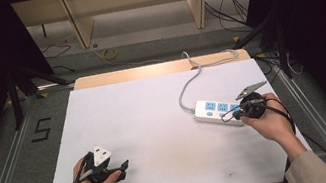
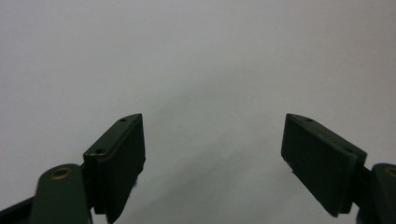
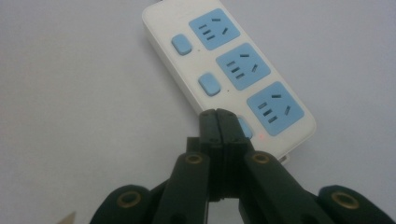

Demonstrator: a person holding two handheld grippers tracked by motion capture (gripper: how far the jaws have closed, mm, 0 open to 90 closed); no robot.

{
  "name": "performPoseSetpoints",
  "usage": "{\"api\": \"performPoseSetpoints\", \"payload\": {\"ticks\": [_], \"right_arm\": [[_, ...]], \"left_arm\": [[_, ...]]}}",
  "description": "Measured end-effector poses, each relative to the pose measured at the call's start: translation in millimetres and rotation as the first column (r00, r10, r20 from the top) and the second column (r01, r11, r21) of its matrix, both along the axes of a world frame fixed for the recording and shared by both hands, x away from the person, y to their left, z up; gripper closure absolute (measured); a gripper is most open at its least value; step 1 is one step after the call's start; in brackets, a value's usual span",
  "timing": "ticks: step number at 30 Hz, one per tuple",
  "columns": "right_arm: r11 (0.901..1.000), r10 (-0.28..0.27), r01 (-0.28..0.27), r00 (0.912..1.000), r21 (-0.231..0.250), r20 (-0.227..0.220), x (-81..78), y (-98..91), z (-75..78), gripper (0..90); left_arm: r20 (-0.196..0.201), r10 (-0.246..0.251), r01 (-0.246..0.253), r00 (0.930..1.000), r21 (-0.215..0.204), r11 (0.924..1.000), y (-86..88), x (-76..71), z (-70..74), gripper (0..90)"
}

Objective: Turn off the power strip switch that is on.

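The right gripper (image 3: 218, 114) has its jaws pressed flat together with nothing between them, and its closed tip sits over the near blue switch (image 3: 244, 127) of the white power strip (image 3: 163, 28), just beside a small red light; whether it touches the switch cannot be told. The strip stretches away ahead of it, showing three blue sockets. The left gripper (image 2: 212, 158) is well apart from the strip, jaws spread wide and empty above the bare white table (image 1: 145, 120).
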State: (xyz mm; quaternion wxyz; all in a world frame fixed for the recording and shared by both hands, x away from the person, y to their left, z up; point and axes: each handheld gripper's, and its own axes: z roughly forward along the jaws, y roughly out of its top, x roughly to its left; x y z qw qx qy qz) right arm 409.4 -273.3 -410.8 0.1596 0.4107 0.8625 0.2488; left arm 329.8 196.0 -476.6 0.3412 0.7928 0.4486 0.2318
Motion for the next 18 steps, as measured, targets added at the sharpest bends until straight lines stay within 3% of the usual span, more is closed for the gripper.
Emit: {"api": "performPoseSetpoints", "payload": {"ticks": [18], "right_arm": [[0.9999,-0.013,0.013,0.9999,-0.008,-0.007,5.2,-0.6,0.3,90.0]], "left_arm": [[0.002,0.000,0.000,1.0000,0.002,1.0000,0.3,0.3,0.1,21.4]]}}
